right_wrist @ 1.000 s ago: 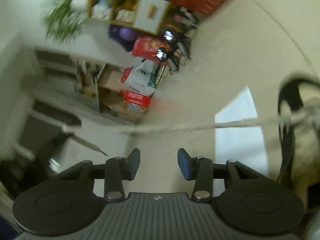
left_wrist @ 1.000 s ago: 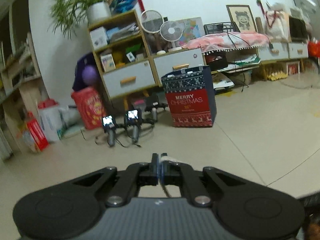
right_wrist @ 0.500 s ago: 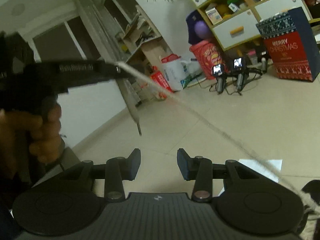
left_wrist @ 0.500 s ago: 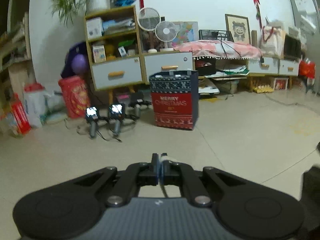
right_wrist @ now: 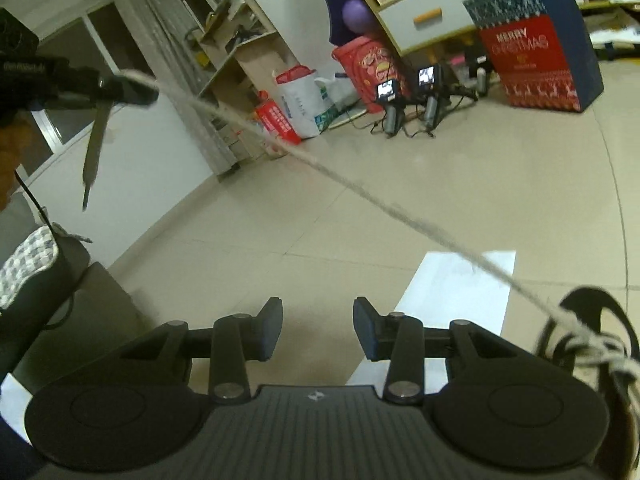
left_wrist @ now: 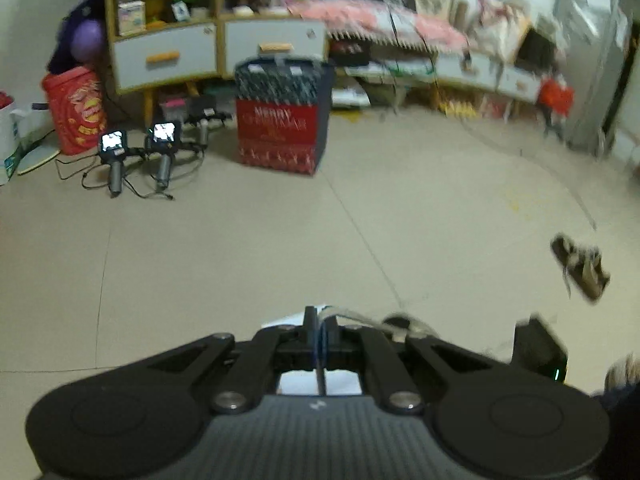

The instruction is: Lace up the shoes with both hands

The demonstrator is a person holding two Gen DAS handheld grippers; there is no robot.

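Note:
My left gripper is shut on the grey shoelace, which trails off to its right. In the right wrist view the left gripper sits high at the left, with the lace's stiff tip hanging below it. From there the shoelace runs taut down to the black-and-beige shoe at the lower right. My right gripper is open with nothing between its fingers, below and left of the lace. A second shoe lies on the floor at the right.
A white paper sheet lies under the shoe on the beige tiled floor. A Christmas gift bag, two handheld devices on stands, a red bag and drawer shelves stand farther off. A dark cushion is at the left.
The left wrist view has tipped downward, bringing more floor and the second shoe into sight. The right wrist view rolled upright, then sank slightly. The lace stays taut in the left gripper.

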